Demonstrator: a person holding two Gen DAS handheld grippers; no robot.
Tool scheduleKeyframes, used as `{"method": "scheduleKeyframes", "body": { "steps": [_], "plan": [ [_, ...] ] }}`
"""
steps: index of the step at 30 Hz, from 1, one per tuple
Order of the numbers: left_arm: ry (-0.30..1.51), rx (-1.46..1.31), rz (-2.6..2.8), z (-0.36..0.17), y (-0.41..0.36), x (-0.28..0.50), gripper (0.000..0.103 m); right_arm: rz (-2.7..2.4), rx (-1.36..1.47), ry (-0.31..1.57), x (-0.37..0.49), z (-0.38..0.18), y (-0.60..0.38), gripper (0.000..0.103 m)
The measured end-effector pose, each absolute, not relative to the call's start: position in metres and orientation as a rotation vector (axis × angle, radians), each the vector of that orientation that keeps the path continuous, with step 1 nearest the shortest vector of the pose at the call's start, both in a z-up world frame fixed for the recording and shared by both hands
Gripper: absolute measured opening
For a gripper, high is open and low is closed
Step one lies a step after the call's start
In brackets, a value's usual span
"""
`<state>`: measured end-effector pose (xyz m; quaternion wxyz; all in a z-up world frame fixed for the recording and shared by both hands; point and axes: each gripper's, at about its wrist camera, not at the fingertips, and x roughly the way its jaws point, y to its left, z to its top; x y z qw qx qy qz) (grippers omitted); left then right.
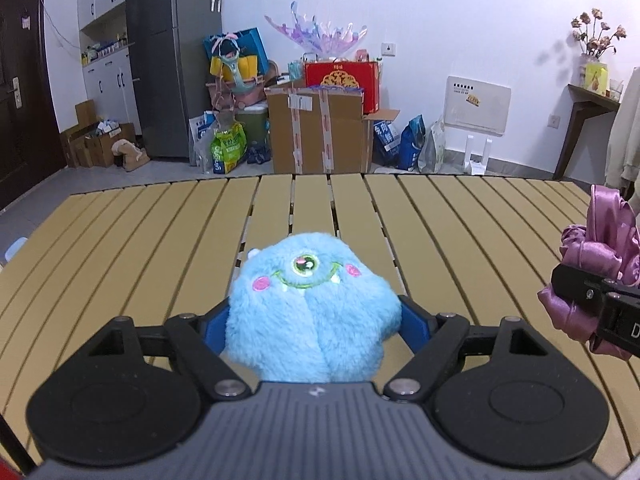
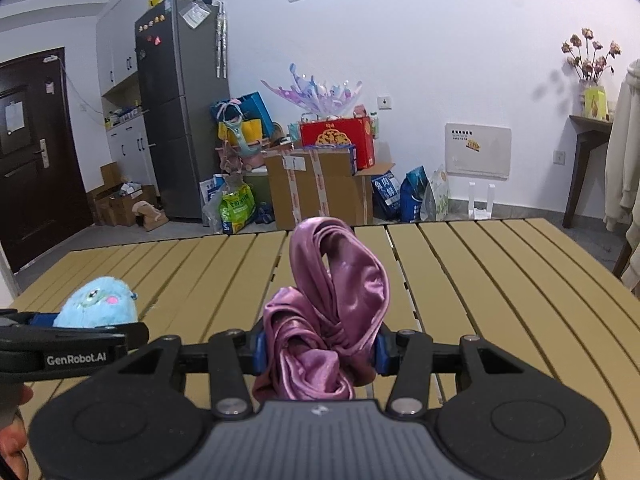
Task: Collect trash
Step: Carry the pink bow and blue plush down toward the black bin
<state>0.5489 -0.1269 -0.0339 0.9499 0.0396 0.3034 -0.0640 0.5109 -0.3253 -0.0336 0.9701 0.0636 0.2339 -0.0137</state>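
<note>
The left tongs (image 1: 314, 326) grip a blue one-eyed plush monster (image 1: 310, 304), the blue pads pressed into its fluffy sides and the jaws standing fairly wide around it. The toy is held clear above the slatted yellow worktop (image 1: 460, 232), its face turned away from the camera. Just to its right, the right tongs (image 2: 318, 350) are closed narrowly on a bunched purple satin cloth (image 2: 332, 304), which bulges up between the pads in a knotted loop and hangs a little below them. Part of a hand (image 2: 12, 436) shows at the lower left edge of the right wrist view. Beyond the worktop's far edge stand taped cardboard boxes (image 1: 320, 132), a red gift box (image 1: 342, 80) and a grey fridge (image 1: 172, 56) against the white wall.
</note>
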Motion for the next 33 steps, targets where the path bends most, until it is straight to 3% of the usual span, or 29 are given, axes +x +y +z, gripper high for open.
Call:
{"method": "scheduleKeyframes", "body": {
  "steps": [18,33],
  "plan": [
    [0.548,0.062,-0.109,0.022,-0.094,0.425,0.083,0.008,0.084,0.424,0.381,0.021,-0.297,0.046],
    [0.522,0.047,-0.108,0.03,-0.06,0.326,0.083,0.051,0.033,0.418,0.283,0.03,-0.261,0.046]
  ]
}}
